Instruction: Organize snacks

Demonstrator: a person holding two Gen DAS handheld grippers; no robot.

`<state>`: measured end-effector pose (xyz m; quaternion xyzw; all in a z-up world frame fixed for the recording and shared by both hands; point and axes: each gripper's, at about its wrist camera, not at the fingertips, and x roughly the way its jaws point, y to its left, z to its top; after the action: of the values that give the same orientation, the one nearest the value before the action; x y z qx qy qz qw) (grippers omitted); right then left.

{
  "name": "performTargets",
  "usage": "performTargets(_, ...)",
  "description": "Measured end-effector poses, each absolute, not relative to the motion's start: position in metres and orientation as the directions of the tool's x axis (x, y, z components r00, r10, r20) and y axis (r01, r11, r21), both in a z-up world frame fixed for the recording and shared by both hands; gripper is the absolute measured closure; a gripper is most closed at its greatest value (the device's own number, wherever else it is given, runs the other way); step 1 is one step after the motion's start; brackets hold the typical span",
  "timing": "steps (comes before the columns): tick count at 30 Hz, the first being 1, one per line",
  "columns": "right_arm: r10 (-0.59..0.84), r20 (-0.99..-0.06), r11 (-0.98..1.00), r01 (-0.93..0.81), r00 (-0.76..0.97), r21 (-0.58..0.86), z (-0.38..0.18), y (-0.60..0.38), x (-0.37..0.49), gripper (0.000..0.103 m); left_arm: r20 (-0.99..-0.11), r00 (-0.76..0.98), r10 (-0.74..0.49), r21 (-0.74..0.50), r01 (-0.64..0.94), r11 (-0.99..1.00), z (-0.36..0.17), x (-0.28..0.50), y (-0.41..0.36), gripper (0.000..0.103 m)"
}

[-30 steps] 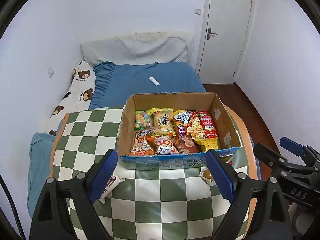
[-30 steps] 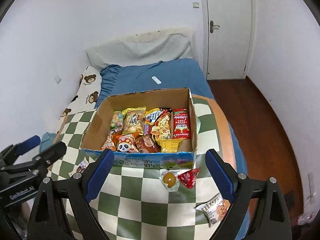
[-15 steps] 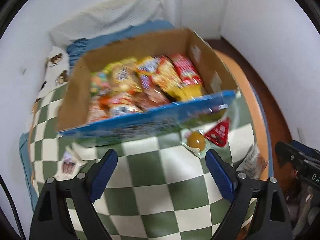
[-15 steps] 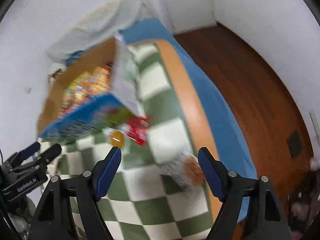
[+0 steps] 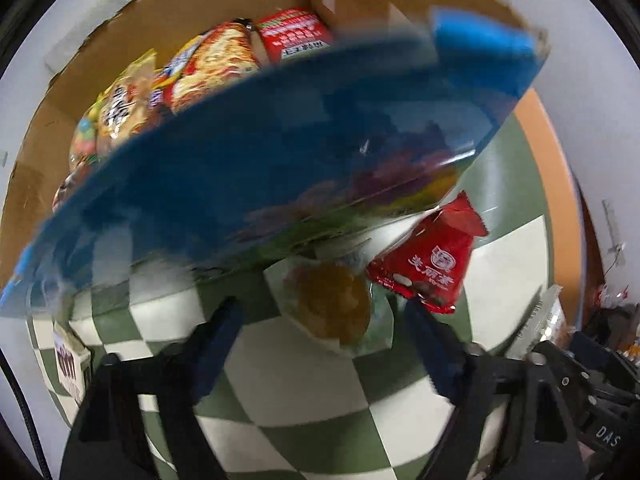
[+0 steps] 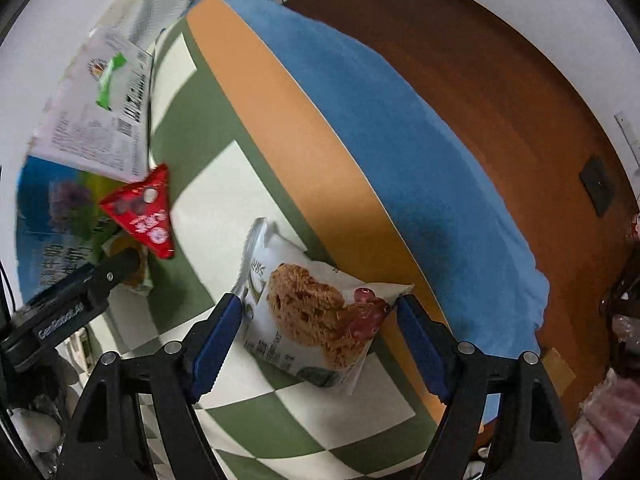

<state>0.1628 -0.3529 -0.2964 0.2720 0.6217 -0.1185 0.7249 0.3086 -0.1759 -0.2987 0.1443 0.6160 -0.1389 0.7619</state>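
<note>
Having dropped closer, right tongs astride white snack packet.

Snack box on checkered cloth, packets inside, pastry pack at box's 6 o'clock, triangular packet at pastry's 2 o'clock, touching it, cereal-bar packet apart near cloth's edge, between right gripper jaws.

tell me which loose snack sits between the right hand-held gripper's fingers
The white oat-cookie packet, framed by the open right hand-held gripper; the red packet lies farther off by the box.
</note>
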Motion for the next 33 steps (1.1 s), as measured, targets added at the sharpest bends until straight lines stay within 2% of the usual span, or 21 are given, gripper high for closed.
performTargets(1, 0.172, -0.967, 0.827, 0.506, 0.189, 0.246, -0.302, -0.352, 0.164, 0.02, -0.98, 0.199, -0.027, 0.056, 0.4, 0.915, -0.303, 0.308, -0.179, 0.047)
performTargets(2, 0.182, -0.966, 0.828, 0.501, 0.186, 0.252, -0.305, -0.35, 0.163, 0.021, -0.979, 0.202, -0.017, 0.07, 0.411, 0.909, -0.306, 0.306, -0.181, 0.052)
performTargets(3, 0.19, -0.964, 0.83, 0.494, 0.185, 0.258, -0.308, -0.347, 0.165, 0.023, -0.975, 0.221, -0.008, 0.089, 0.427, 0.9, -0.309, 0.302, -0.182, 0.052)
performTargets(4, 0.193, -0.963, 0.834, 0.486, 0.187, 0.262, -0.31, -0.344, 0.164, 0.032, -0.971, 0.24, -0.01, 0.099, 0.438, 0.893, -0.309, 0.299, -0.183, 0.052)
performTargets(8, 0.179, -0.964, 0.876, 0.414, 0.196, 0.247, -0.31, -0.322, 0.164, 0.04, -0.967, 0.252, -0.031, 0.088, 0.448, 0.89, -0.308, 0.285, -0.172, 0.053)
performTargets(18, 0.205, -0.968, 0.961, 0.159, 0.146, 0.227, -0.319, -0.228, 0.169, 0.043, -0.988, 0.127, -0.088, -0.043, 0.319, 0.947, -0.32, 0.235, -0.061, 0.053)
performTargets(21, 0.185, -0.972, 0.971, 0.124, 0.143, 0.203, -0.318, -0.208, 0.175, 0.043, -0.988, 0.097, -0.123, -0.094, 0.261, 0.961, -0.331, 0.235, -0.045, 0.052)
performTargets(25, 0.182, -0.974, 0.975, 0.101, 0.137, 0.196, -0.312, -0.202, 0.178, 0.043, -0.978, 0.124, -0.166, -0.14, 0.201, 0.97, -0.312, 0.228, -0.028, 0.051)
performTargets(26, 0.179, -0.974, 0.976, 0.098, 0.136, 0.193, -0.31, -0.202, 0.179, 0.043, -0.974, 0.131, -0.186, -0.156, 0.208, 0.966, -0.304, 0.226, -0.026, 0.049)
performTargets(27, 0.18, -0.974, 0.976, 0.1, 0.135, 0.194, -0.306, -0.2, 0.181, 0.043, -0.968, 0.148, -0.203, -0.171, 0.208, 0.963, -0.295, 0.224, -0.019, 0.04)
performTargets(28, 0.183, -0.974, 0.975, 0.103, 0.132, 0.197, -0.305, -0.199, 0.182, 0.043, -0.965, 0.156, -0.212, -0.177, 0.209, 0.962, -0.289, 0.223, -0.014, 0.024)
performTargets(30, 0.197, -0.972, 0.971, 0.115, 0.129, 0.212, -0.307, -0.2, 0.191, 0.043, -0.96, 0.174, -0.219, -0.18, 0.217, 0.96, -0.275, 0.224, 0.003, 0.011)
performTargets(33, 0.218, -0.968, 0.965, 0.121, 0.126, 0.233, -0.307, -0.19, 0.194, 0.043, -0.963, 0.21, -0.167, -0.121, 0.218, 0.968, -0.261, 0.231, 0.03, 0.011)
